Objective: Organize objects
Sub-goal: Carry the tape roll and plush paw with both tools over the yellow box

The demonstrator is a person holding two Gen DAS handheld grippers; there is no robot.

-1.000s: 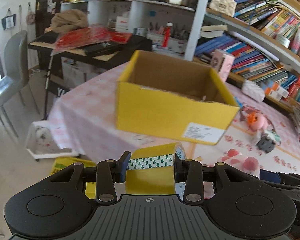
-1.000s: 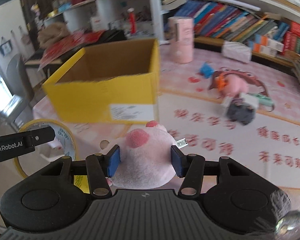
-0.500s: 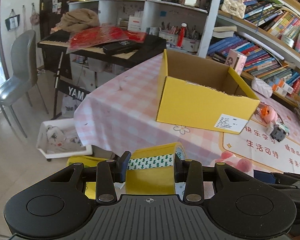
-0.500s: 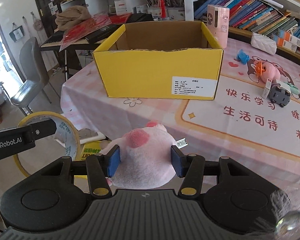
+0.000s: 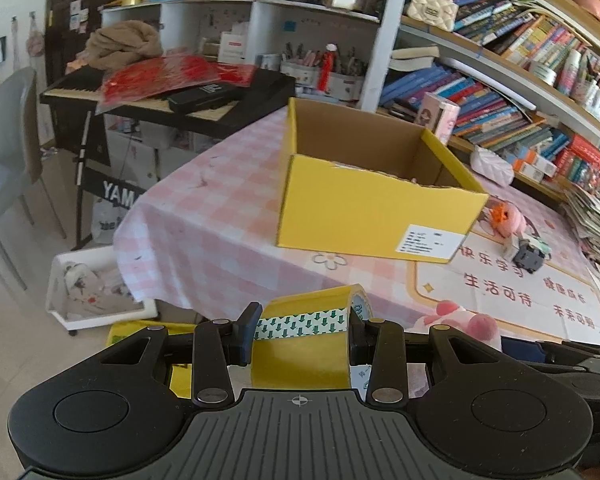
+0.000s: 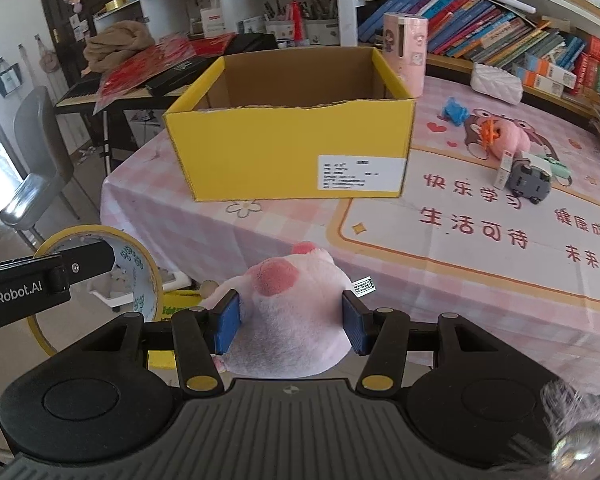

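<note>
My left gripper (image 5: 300, 330) is shut on a yellow tape roll (image 5: 300, 344) with a green-arrow strip, held off the table's near edge. The roll also shows in the right wrist view (image 6: 140, 276). My right gripper (image 6: 292, 320) is shut on a pink plush toy (image 6: 288, 316), also seen in the left wrist view (image 5: 460, 320). An open yellow cardboard box (image 5: 364, 208) stands on the pink checked table (image 5: 204, 216); in the right wrist view the box (image 6: 292, 152) is straight ahead, beyond the plush.
On the table right of the box lie a pink plush (image 6: 504, 136), a grey toy car (image 6: 528, 182), a blue toy (image 6: 454, 110) and a pink canister (image 6: 404, 52). Bookshelves (image 5: 500, 80) run behind. A keyboard (image 5: 172, 100), a grey chair (image 5: 8, 168) and a white bin (image 5: 92, 288) stand at the left.
Both grippers pulled back from the box over the last second, then came slightly closer again. Each keeps hold of its object.
</note>
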